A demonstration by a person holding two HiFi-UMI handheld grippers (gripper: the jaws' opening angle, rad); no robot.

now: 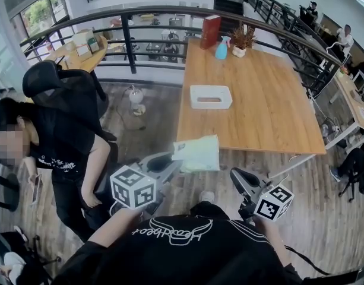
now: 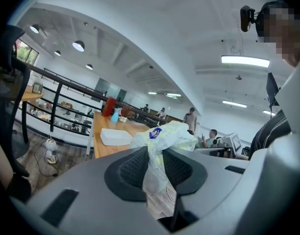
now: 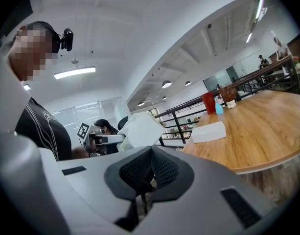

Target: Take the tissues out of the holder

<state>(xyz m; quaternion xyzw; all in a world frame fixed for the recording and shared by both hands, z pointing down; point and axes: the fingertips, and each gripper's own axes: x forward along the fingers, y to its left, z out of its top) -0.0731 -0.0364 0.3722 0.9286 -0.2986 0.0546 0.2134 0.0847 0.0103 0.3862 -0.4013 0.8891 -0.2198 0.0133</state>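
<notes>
Right now the left gripper (image 1: 173,159) has its fingers (image 2: 132,168) clenched on the crumpled plastic end of the tissue pack (image 1: 197,153). The pale, soft pack stands up out of the grip and is clear of everything else. From the head view it hangs in the air at the near edge of the wooden bench (image 1: 271,111), close to the bench's left corner. The white holder (image 1: 211,97) sits flat on the bench at about 12 o'clock from the pack and well apart from it, with its oval slot facing up.

The right gripper (image 1: 235,175) is at roughly 4 o'clock from the pack, near it but not touching. Its fingers (image 3: 164,170) are pressed together with nothing between them. In the right gripper view the pack shows beyond the fingertips, off at 11 o'clock.

At the far end of the bench, around 12 o'clock from the holder, stand a red box (image 1: 210,31), a blue spray bottle (image 1: 221,50) and a small potted plant (image 1: 241,41), all close together. A dark railing (image 1: 129,43) curves behind them. Off at 9 o'clock a bystander (image 1: 66,153) in black stands beside a black office chair (image 1: 57,85).
</notes>
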